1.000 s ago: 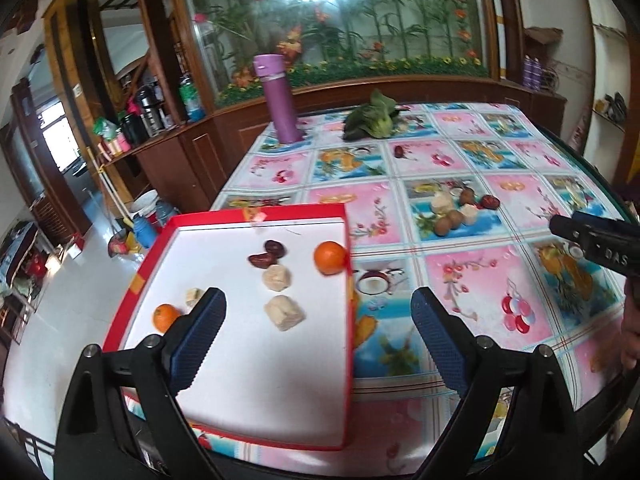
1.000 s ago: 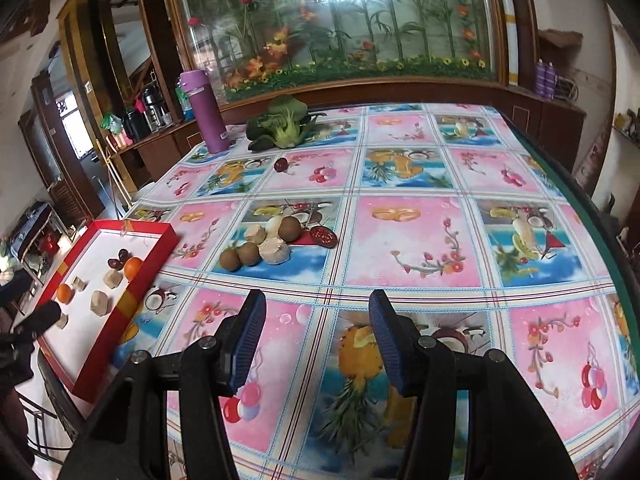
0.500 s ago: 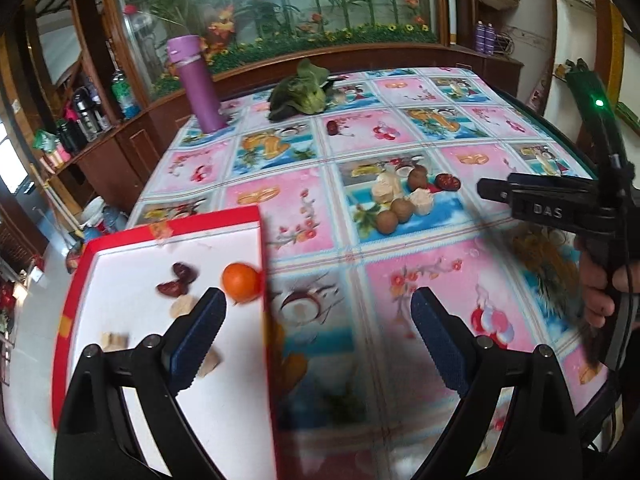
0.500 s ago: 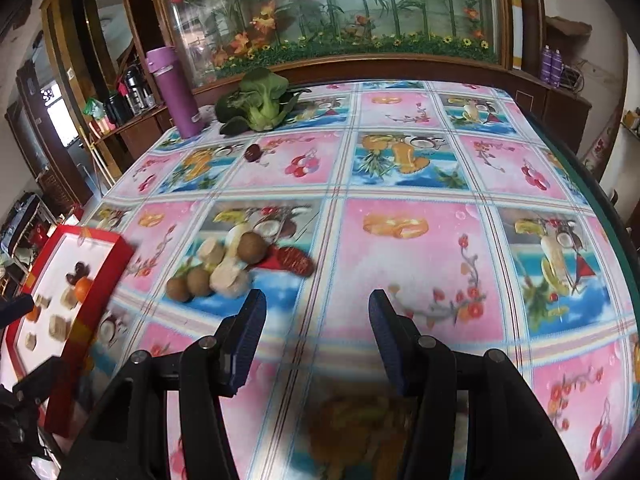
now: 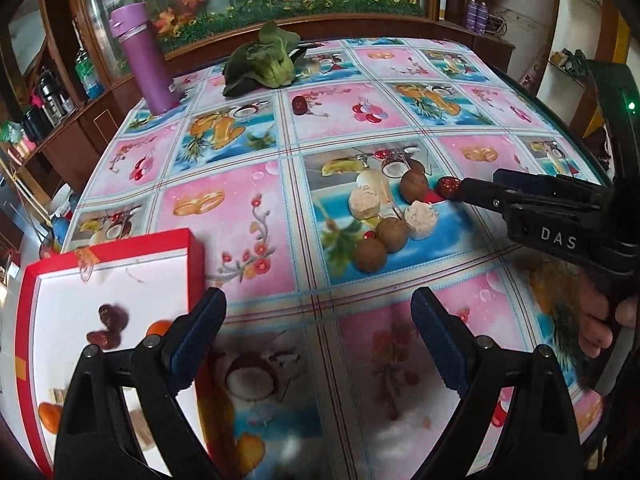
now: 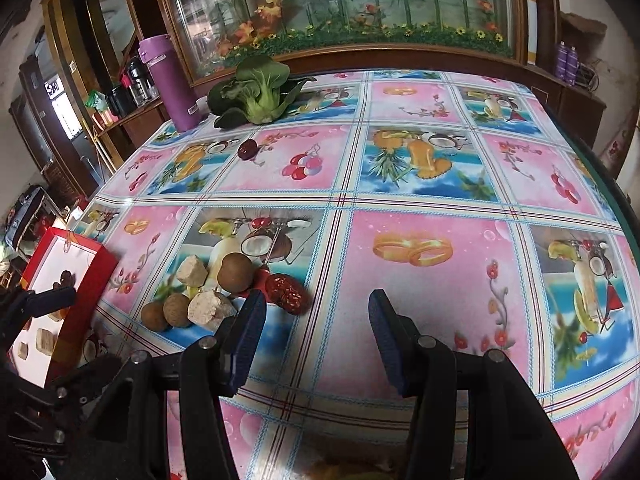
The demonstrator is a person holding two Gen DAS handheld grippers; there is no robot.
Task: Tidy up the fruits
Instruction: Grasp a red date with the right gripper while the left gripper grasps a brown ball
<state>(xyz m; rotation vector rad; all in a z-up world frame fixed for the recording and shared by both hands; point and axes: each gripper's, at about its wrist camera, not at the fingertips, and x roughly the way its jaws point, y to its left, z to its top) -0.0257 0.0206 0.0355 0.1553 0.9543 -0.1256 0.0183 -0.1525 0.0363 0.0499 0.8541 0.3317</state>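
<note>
In the left wrist view the left gripper [image 5: 318,334] sits at the bottom centre of the frame with its jaws spread wide and nothing between them, above the fruit-print cloth of the table [image 5: 240,200]. At the lower left lies the red tray [image 5: 192,256], white inside, holding two dark red dates [image 5: 108,326] and an orange fruit [image 5: 50,416] near the bottom edge; another orange one is partly hidden behind the left finger. At centre right of that view is the pile of loose fruit [image 5: 384,216]: three brown round fruits, pale chunky pieces and a wrinkled red date [image 5: 448,187]. The right gripper [image 5: 480,190] reaches in from the right edge, its tip just beside that red date, with a person's hand [image 5: 600,320] on its handle. In the right wrist view the right gripper's jaws stand apart and empty at the bottom centre, the left finger [image 6: 248,336] close to the red date and the pile at lower left. Near the top left of both views stand a purple bottle [image 5: 142,60] and a leafy green vegetable [image 5: 264,64], with a lone dark red fruit [image 5: 299,105] on the cloth in front of them.
</note>
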